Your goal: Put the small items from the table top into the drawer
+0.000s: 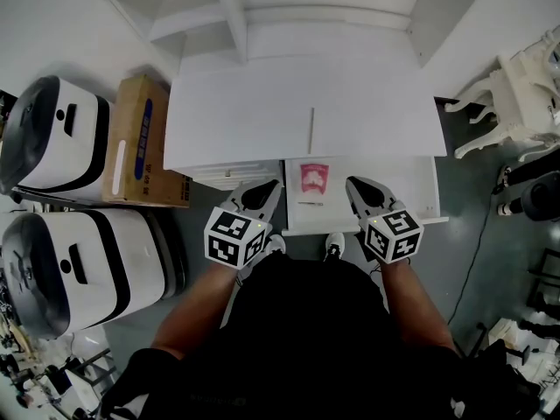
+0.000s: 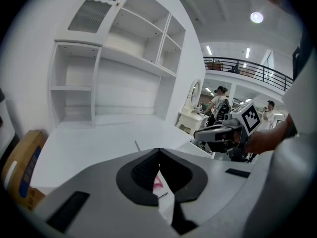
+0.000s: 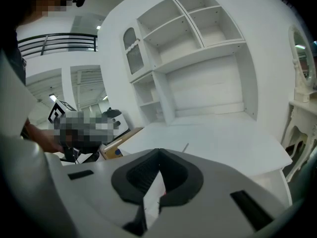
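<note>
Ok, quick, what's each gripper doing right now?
Left gripper: shut, holding nothing.
Right gripper: shut, holding nothing.

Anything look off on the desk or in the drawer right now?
Nothing is spilled or damaged. One thin stick lies alone on the table top, while the pink packet sits flat in the open drawer.

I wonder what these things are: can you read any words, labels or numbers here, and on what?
No text is legible.
Cardboard box: blue label, too blurred to read.
Pink packet in the drawer: print too small to read.
Marker cubes: black-and-white square patterns, no words.
</note>
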Action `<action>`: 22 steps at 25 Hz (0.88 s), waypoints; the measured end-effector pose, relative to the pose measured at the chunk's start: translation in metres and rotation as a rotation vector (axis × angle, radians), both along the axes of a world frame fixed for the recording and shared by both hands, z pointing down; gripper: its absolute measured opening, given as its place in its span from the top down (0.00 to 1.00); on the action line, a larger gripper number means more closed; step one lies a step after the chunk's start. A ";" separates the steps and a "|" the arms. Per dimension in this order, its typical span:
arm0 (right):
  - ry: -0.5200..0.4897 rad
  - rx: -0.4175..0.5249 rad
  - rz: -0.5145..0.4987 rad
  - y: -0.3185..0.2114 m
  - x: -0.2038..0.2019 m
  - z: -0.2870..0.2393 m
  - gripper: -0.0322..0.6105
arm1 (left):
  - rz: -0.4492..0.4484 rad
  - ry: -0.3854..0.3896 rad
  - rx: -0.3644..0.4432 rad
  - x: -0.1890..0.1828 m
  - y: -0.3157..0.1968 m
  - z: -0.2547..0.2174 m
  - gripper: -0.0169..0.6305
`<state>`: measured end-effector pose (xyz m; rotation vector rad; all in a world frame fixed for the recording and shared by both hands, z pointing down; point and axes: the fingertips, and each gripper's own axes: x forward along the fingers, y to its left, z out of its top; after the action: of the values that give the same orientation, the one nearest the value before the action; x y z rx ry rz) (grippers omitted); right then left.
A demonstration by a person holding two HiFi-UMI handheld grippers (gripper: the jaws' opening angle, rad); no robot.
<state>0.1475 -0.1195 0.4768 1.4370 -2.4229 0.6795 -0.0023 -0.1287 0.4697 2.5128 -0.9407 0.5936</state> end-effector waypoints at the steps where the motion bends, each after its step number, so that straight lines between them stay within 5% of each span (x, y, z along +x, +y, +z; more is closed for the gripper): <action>1: 0.000 0.000 0.000 0.000 -0.001 0.000 0.91 | 0.001 -0.001 0.000 0.000 0.000 0.000 0.96; 17: -0.011 -0.019 -0.012 0.000 -0.006 0.008 0.91 | 0.018 -0.046 0.010 0.001 -0.002 0.004 0.96; 22: -0.008 -0.029 -0.011 -0.003 -0.006 0.011 0.91 | -0.004 -0.008 0.008 0.000 -0.006 0.001 0.96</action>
<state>0.1412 -0.1222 0.4874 1.4121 -2.4154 0.7164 -0.0021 -0.1351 0.4708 2.5171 -0.9528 0.5997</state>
